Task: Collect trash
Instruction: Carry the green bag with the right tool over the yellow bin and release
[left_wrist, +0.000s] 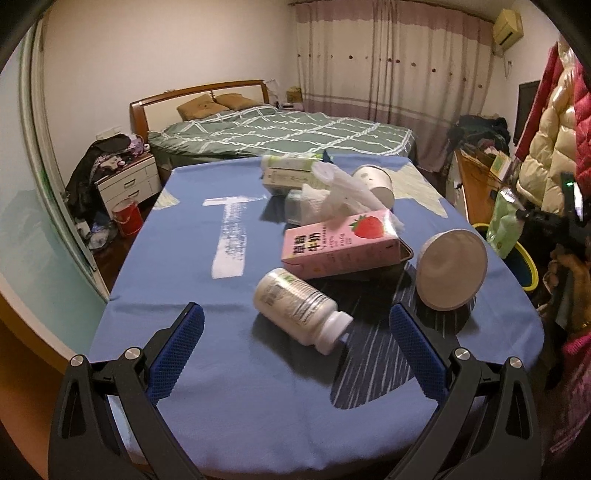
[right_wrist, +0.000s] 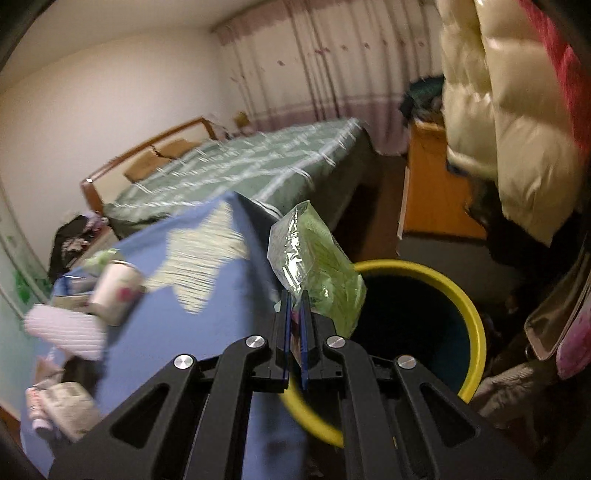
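Wrapper (right_wrist: 317, 266) clamped in our right gripper (right_wrist: 294, 314), sticking up just over the bin (right_wrist: 474, 321) rim. Left gripper (left_wrist: 295, 339) wide open, empty, bottle (left_wrist: 295, 310) lying between its fingers.

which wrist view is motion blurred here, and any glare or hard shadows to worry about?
Right wrist view: smeared, the cup and bed streak, though the right claw and its green plastic wrapper stay fairly crisp, with glare on the wrapper. Left wrist view: sharp, dim warm light, the white bottle casts a soft shadow between the open left claw; strong fisheye bending in both.
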